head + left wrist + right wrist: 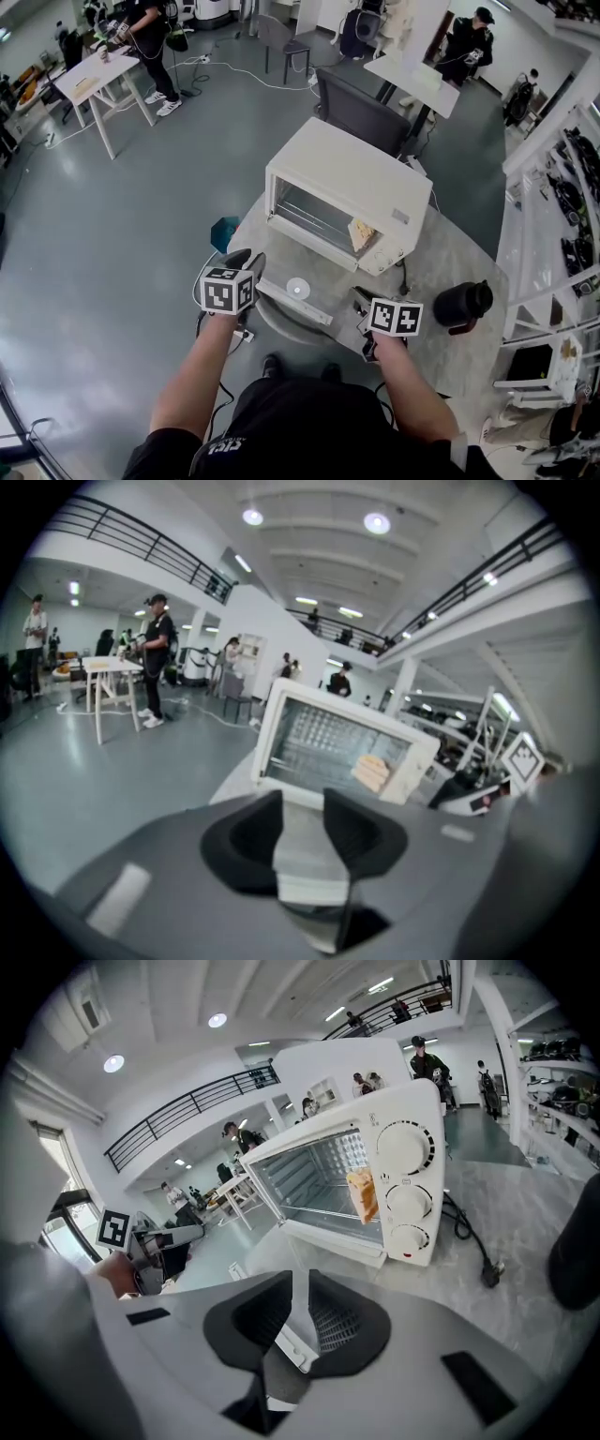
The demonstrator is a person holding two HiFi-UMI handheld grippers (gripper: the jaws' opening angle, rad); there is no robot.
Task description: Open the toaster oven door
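A white toaster oven (347,178) stands on the round marble table (441,262). Its glass door (298,281) lies folded down flat toward me, the handle (292,307) along its near edge. A slice of bread (361,232) stands inside at the right. My left gripper (248,258) hovers at the handle's left end and my right gripper (359,298) at its right end. In the left gripper view the jaws (302,803) stand apart with the white handle (314,888) beyond the gap. In the right gripper view the jaws (300,1283) leave a narrow gap over the handle's end (292,1346).
A black jug (461,304) sits on the table to the right, and the oven's power cord (469,1232) trails past its knobs (412,1147). A teal object (225,232) lies at the table's left edge. A dark chair (361,112) stands behind the oven. People work at far tables.
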